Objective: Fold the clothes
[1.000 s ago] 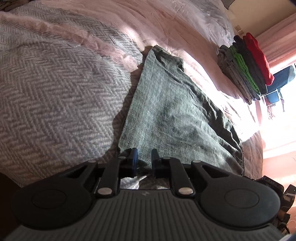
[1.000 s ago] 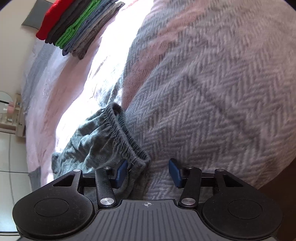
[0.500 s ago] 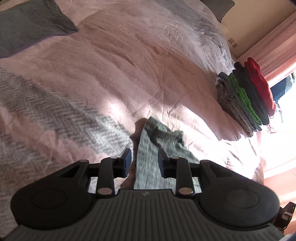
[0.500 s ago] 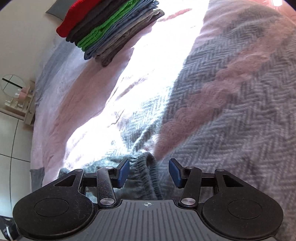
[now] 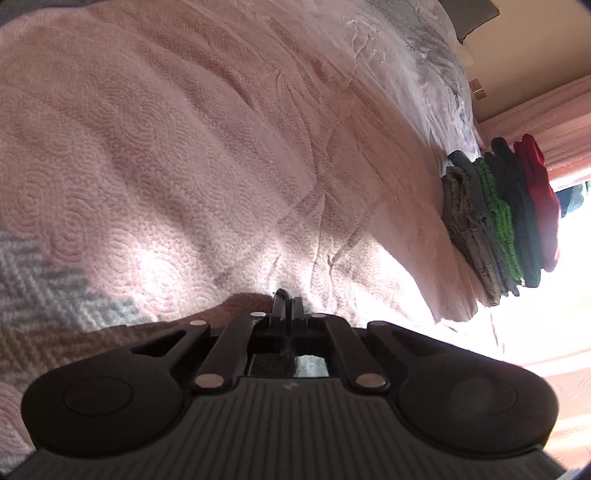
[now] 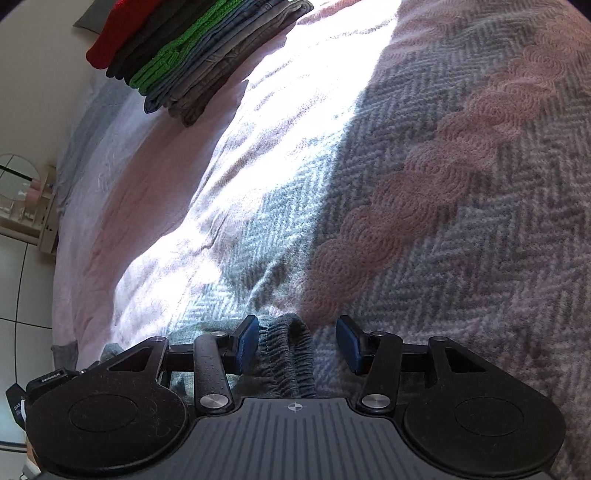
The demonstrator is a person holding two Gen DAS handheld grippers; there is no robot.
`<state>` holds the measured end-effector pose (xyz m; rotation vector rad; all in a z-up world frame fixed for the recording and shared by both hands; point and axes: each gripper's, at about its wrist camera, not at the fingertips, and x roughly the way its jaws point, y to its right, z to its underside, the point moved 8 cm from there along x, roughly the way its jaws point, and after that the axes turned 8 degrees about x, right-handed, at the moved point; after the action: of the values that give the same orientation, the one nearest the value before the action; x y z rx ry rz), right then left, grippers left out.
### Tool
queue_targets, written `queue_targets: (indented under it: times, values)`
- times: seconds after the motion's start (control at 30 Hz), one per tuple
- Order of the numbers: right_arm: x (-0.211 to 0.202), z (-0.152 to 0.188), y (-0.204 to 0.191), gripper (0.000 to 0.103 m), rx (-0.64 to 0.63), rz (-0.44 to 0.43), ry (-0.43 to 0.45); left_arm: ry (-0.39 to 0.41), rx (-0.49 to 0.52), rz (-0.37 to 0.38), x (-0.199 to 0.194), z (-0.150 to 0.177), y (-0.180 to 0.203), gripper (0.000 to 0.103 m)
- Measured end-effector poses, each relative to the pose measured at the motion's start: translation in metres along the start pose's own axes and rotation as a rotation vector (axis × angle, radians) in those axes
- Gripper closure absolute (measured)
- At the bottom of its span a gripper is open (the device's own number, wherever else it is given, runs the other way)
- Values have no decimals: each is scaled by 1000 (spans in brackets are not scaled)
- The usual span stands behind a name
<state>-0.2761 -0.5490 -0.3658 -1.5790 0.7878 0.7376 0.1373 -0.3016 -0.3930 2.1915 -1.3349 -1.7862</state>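
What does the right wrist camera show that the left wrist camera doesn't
Only the right wrist view shows the grey shorts, their elastic waistband between the open right tongs, plus a round mirror and shelf. Only the left wrist view shows the shut left tongs, a pink curtain and a wall switch. Both show the bed and the stack of folded clothes.

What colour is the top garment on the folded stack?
Red; the top garment of the folded stack shows best in the right wrist view.
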Motion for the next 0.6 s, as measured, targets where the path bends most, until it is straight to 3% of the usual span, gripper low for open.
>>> queue_targets:
  times: [0.1,0.3,0.37,0.5,0.6]
  values:
    - [4,3,-2,53,-42,29,10,26,42,-41,2,1,1,103]
    - [-1,5,-6,52,-97,76,79,74,140,-98,-9,2,11,84]
    - [-10,6,-10,52,-148,110,122,104,145,-114,-27,4,12,84]
    - [-38,23,-31,53,-334,119,191,60,292,-129,-66,42,27,93]
    - [-47,56,-51,53,-522,100,161,4,332,-152,-86,90,26,94]
